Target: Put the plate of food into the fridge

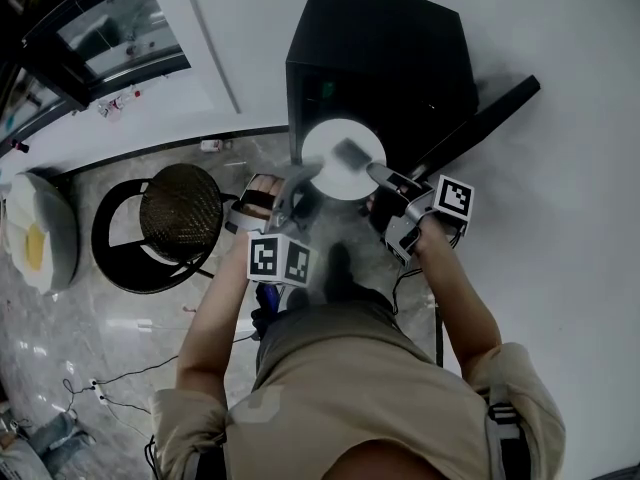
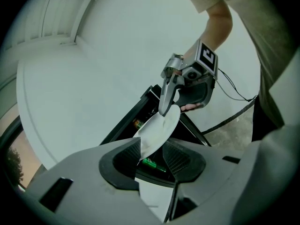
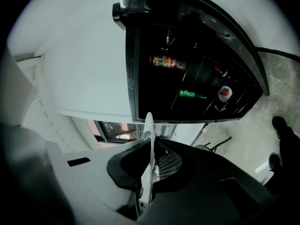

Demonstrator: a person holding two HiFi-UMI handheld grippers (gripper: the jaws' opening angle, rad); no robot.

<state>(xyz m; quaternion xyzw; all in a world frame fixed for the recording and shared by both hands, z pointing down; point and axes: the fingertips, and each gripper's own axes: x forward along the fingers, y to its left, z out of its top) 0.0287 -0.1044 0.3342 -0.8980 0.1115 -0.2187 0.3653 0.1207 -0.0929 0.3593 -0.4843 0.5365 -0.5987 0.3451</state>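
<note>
Black-framed stool [image 1: 180, 208] with a woven seat stands at the far left of the head view, well apart from the work.

Left gripper [image 1: 303, 186]: jaws apart, straddling the near-left rim of the plate [image 1: 335, 163]. A gap shows beside the rim in the left gripper view, so this tool is judged not to be bearing load.

Plate: white, held in the air between the two tools, just in front of the fridge [image 1: 400, 58] and not yet inside it (no food can be made out on its surface from any view).

Right gripper [image 1: 350, 153]: jaws closed hard on the right rim, which stands edge-on between the pads in the right gripper view. This tool alone carries the plate.

Fridge door [image 1: 480, 123]: swung open to the right. Interior exposed; a red-labelled bottle [image 3: 166, 61] and a green bottle [image 3: 192, 94] lie on the shelves.

Governing relation: the opening lies straight ahead of the plate's far rim, and both tools point toward it. Judged next move is a straight advance by the right gripper; a one-sided grip risks tilt.
</note>
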